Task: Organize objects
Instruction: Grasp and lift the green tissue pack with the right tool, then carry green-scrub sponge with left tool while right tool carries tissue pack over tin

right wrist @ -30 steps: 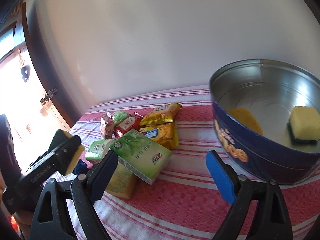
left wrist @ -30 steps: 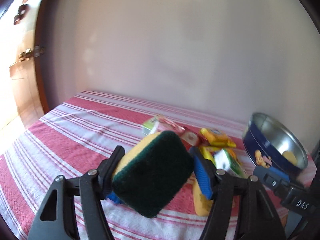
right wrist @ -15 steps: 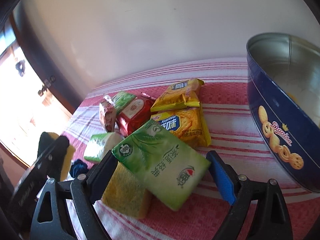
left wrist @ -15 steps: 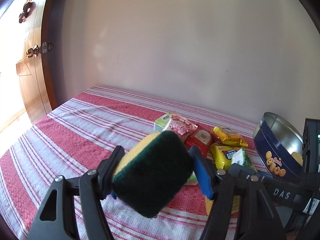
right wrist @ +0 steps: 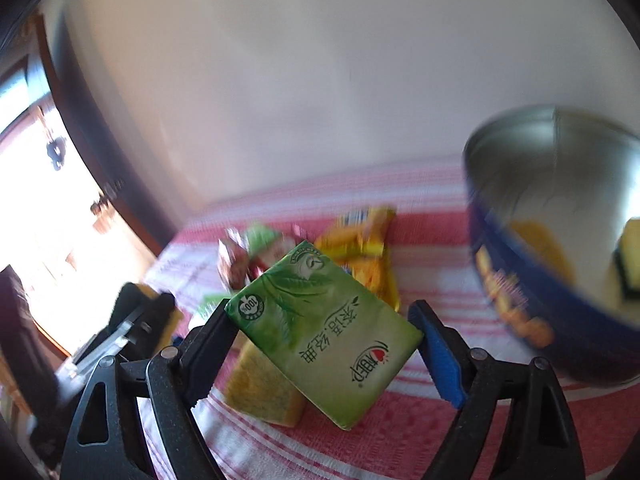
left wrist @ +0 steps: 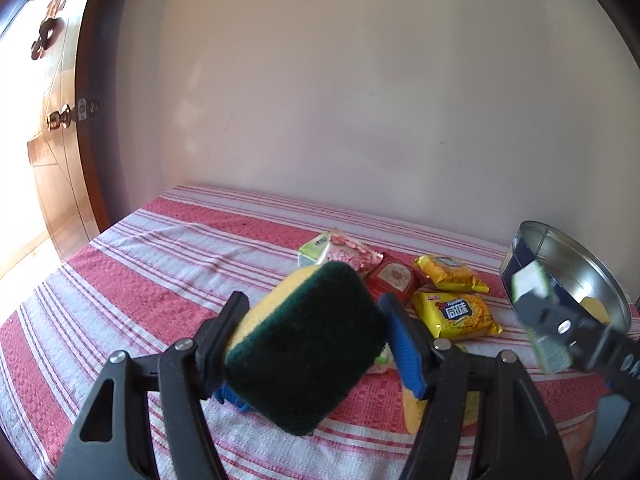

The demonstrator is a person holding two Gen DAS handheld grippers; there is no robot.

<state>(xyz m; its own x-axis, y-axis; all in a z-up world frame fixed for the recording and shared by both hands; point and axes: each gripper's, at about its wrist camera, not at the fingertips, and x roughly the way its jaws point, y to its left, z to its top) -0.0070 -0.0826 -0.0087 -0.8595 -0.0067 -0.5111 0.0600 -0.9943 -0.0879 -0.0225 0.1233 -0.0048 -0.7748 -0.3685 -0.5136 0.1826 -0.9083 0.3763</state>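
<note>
Above the striped cloth [left wrist: 160, 264], left gripper [left wrist: 312, 340] clamping sponge [left wrist: 304, 344], right gripper [right wrist: 324, 336] clamping green packet [right wrist: 324, 332].

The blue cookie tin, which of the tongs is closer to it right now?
Right. The right tongs, gripping the green tissue pack, are just beside the blue cookie tin. The left tongs, holding a sponge, sit farther off, beyond the snack packets.

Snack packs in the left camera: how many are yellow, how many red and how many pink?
yellow snack packs: 2
red snack pack: 1
pink snack pack: 1
Total: 4
</note>
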